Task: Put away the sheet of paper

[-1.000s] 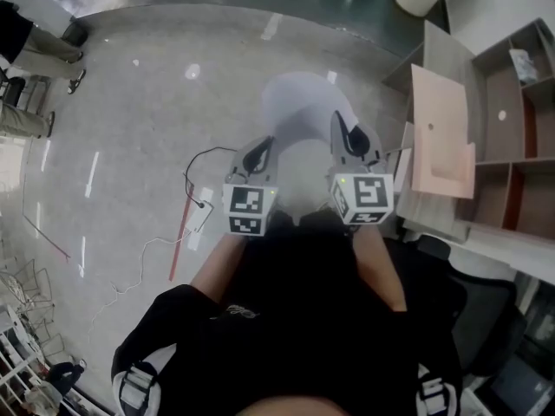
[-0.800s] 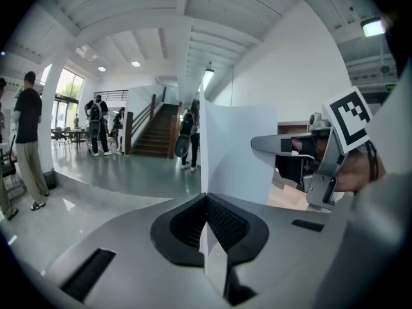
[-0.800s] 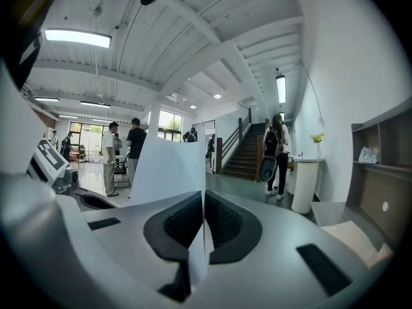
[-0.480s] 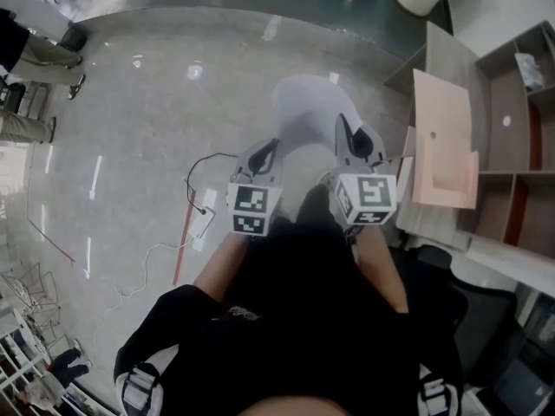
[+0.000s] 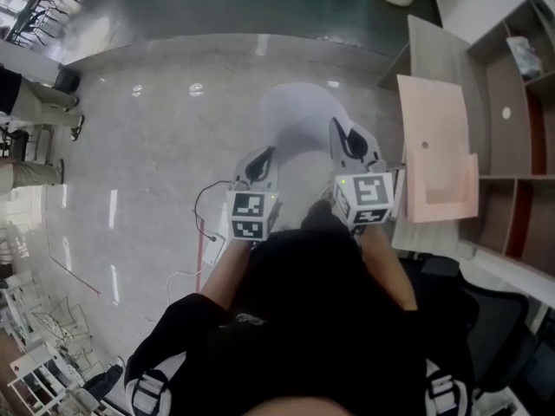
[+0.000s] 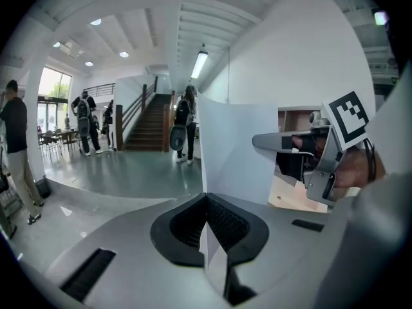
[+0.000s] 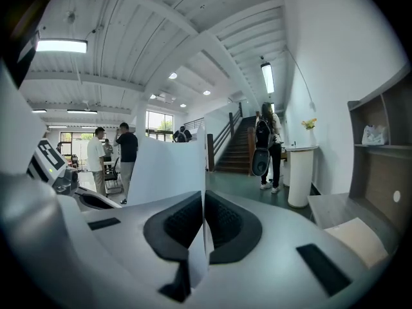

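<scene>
Left gripper (image 5: 259, 165) and right gripper (image 5: 349, 139), each clamped on a paper (image 5: 299, 115) edge, moved nearer the right-hand shelf (image 5: 499, 146); white bag (image 5: 524, 56) in far compartment.

My left gripper (image 6: 206, 221) pinches a white sheet of paper (image 6: 235, 150).
The sheet stands upright from my closed jaws, and my right gripper (image 6: 273, 141) reaches its right side. Behind it are a glossy floor (image 6: 122, 179), a staircase (image 6: 145, 126) and several standing people (image 6: 85, 118).

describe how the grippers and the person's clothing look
The left gripper and right gripper are light grey moulded shells with black ribbed pads in the jaws. Each carries a white cube with black square markers. The person wears a black top.
</scene>
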`<state>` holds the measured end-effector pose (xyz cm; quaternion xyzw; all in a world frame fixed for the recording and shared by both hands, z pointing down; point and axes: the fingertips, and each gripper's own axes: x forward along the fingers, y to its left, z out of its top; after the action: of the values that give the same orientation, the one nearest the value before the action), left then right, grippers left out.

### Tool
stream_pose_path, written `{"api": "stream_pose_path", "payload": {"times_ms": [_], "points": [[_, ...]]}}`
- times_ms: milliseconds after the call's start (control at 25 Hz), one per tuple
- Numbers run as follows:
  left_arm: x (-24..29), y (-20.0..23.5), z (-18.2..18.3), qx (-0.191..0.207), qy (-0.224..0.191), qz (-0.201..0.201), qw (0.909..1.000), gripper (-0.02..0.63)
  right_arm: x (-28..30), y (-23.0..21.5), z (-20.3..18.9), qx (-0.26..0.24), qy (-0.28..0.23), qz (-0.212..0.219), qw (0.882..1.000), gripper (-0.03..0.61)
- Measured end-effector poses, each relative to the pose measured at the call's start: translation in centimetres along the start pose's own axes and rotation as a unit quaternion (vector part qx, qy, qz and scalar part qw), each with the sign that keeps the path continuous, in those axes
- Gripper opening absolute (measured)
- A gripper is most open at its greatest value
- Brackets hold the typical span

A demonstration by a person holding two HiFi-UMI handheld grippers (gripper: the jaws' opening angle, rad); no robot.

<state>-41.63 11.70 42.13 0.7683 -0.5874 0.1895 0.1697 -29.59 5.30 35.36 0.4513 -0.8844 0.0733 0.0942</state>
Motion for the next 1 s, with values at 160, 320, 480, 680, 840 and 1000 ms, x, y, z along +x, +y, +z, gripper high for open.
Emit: {"api": "stream_pose_path", "payload": {"times_ms": [160, 320, 480, 680, 840, 1000], "points": [[3.7, -1.5, 1.7, 0.014, 0.012, -0.006, 0.9998, 0.044, 1.1, -3.9, 0.2, 0.016, 0.0, -0.003, 1.0, 0.017], [6.8, -3.3, 3.0, 0.031, 0.026, -0.018, 0.999, 0.044, 1.5, -7.4, -0.1, 0.039, 0.003, -0.01, 0.999, 0.017], [9.3, -4.7, 3.7, 0.036, 0.035, -0.025, 0.9984, 0.044, 1.7, -10.8, -1.0, 0.049, 0.004, -0.022, 0.999, 0.017], [11.6, -5.6, 4.2, 0.049, 0.049, -0.044, 0.9966, 0.044, 2.0, -13.8, -1.9, 0.062, 0.009, -0.047, 0.997, 0.017], [14.0, -5.6, 5.1, 0.058, 0.056, -0.067, 0.9945, 0.044, 3.2, -15.4, -2.2, 0.073, 0.018, -0.066, 0.995, 0.017], [17.5, -5.2, 6.0, 0.072, 0.063, -0.104, 0.9899, 0.044, 4.7, -17.1, -2.8, 0.079, 0.033, -0.098, 0.991, 0.017]]}}
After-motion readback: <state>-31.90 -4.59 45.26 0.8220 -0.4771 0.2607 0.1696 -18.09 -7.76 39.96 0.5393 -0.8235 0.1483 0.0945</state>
